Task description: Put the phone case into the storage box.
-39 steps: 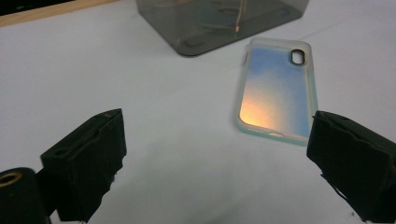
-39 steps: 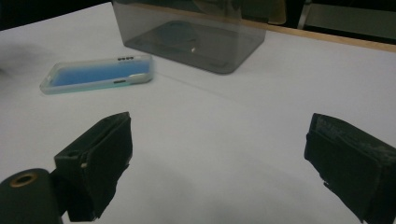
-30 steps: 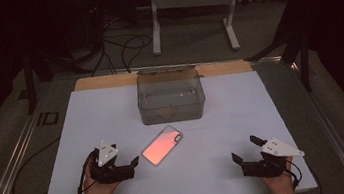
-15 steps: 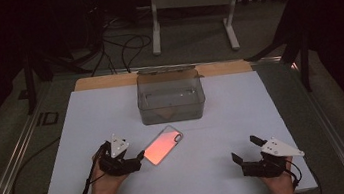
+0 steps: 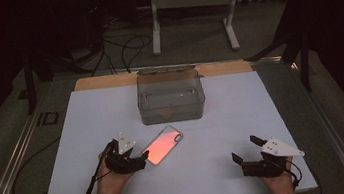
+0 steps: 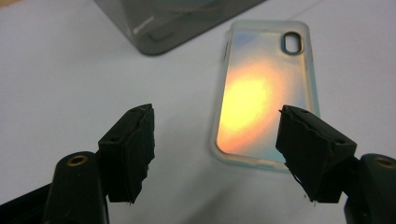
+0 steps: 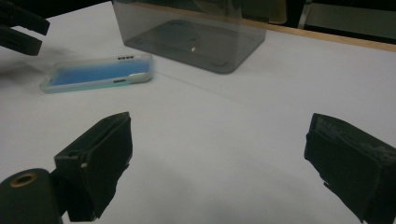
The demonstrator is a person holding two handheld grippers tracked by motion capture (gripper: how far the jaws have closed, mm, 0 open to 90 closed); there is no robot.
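On the white bench (image 5: pixel 87 118), just in front of the clear box (image 5: pixel 171 97), lies the phone case (image 5: pixel 162 144). We have the left gripper (image 5: pixel 140 160) at its near end, jaws apart, approaching to grasp; next we must straddle its edges and close. The right gripper (image 5: pixel 242 150) rests well apart, jaws apart too.

Box (image 6: pixel 187 23) top (left claw view) beyond frame edge

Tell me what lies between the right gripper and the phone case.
Nothing: in the high view, only bare white table separates the right gripper from the phone case; the right gripper view shows the same.
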